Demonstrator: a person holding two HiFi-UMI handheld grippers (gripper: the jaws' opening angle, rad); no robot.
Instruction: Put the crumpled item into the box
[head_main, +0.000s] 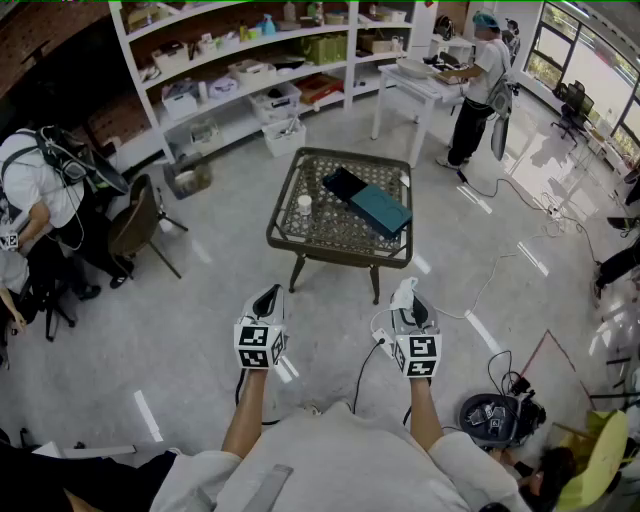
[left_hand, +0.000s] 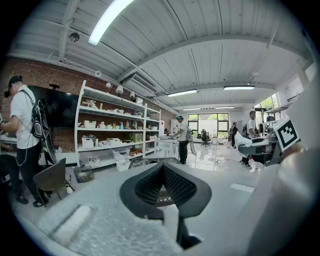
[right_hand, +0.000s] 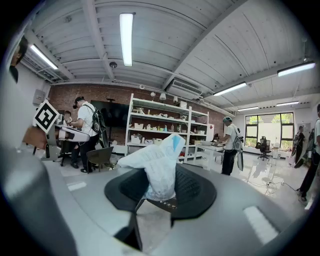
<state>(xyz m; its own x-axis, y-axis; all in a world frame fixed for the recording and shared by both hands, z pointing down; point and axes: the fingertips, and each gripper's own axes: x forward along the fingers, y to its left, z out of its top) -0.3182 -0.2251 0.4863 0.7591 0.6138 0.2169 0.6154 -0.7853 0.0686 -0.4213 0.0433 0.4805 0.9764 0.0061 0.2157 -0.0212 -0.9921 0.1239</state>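
Note:
A crumpled white wrapper with a blue patch (right_hand: 159, 167) stands up between the dark pads of my right gripper (right_hand: 160, 186), which is shut on it. In the head view the right gripper (head_main: 405, 295) and left gripper (head_main: 268, 300) are held side by side over the floor, short of the low metal mesh table (head_main: 300, 240). On that table lie a teal box (head_main: 381, 208) and a dark flat piece (head_main: 342, 183) beside it. My left gripper (left_hand: 161, 170) has its tips together with nothing in it.
A small white bottle (head_main: 305, 205) stands on the table's left half. Cables and a power strip (head_main: 380, 340) lie on the floor under my right gripper. A chair (head_main: 135, 225) stands left, white shelves (head_main: 250, 95) behind the table, and people stand at the left and the back right.

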